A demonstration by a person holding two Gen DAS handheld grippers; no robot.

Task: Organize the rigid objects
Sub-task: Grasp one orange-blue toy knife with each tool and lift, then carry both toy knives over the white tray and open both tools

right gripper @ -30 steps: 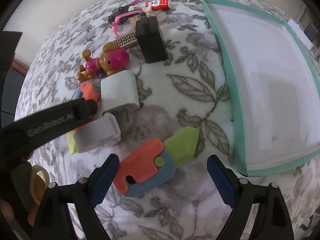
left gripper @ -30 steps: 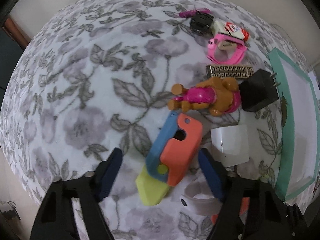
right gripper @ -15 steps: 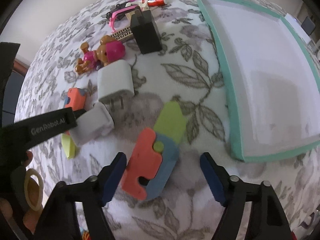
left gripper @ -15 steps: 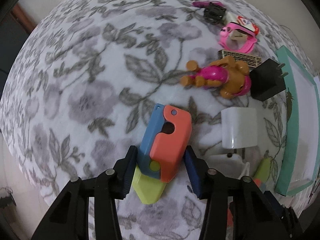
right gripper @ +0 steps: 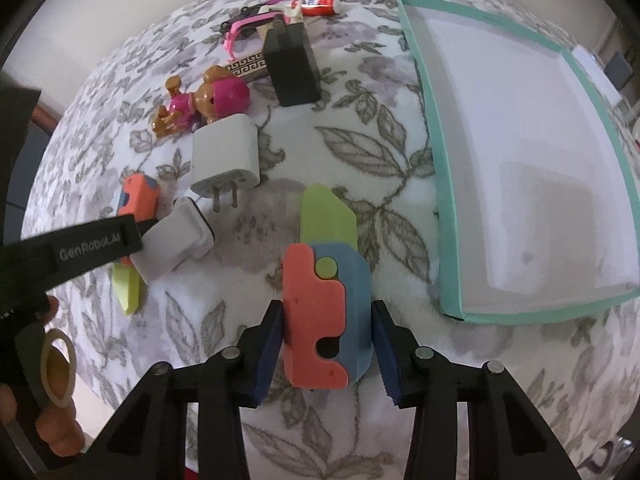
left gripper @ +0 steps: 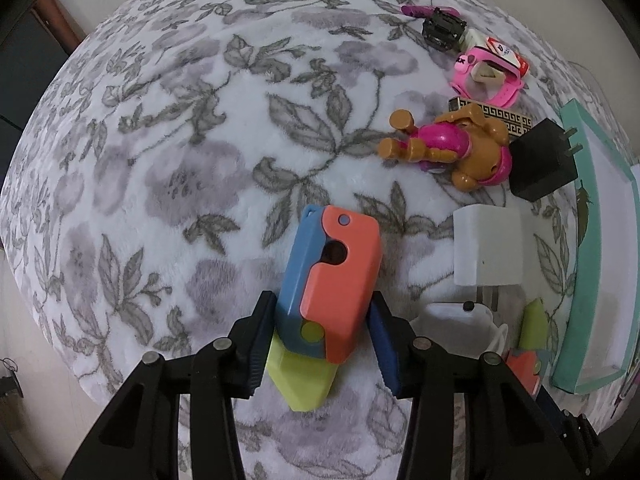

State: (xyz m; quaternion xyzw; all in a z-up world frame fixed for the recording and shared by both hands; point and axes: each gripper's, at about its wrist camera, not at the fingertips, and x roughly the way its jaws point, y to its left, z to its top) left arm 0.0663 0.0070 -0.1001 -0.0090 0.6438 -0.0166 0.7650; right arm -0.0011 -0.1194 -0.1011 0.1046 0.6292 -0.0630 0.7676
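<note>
Two toy knives, orange and blue with lime blades, lie on the floral blanket. My left gripper [left gripper: 322,344] is shut on one toy knife [left gripper: 332,280], blade pointing back at me. My right gripper [right gripper: 326,354] is shut on the other toy knife [right gripper: 326,312], blade pointing away. The left-held knife [right gripper: 134,200] also shows in the right wrist view, partly hidden by the left gripper's arm. The teal-rimmed white tray [right gripper: 448,184] lies just right of the right gripper and at the right edge of the left wrist view [left gripper: 580,216].
A white charger [right gripper: 224,160], a small white block [right gripper: 176,240], a black adapter [right gripper: 292,64], a brown and pink toy dog [right gripper: 204,100], a patterned bar [right gripper: 244,66], a pink watch [left gripper: 488,76], a red tube [right gripper: 320,4] and a black clip [left gripper: 442,32] lie on the blanket.
Both grippers moved forward over their toy knives and closed on them. The right knife turned from lying slantwise to pointing straight away.
</note>
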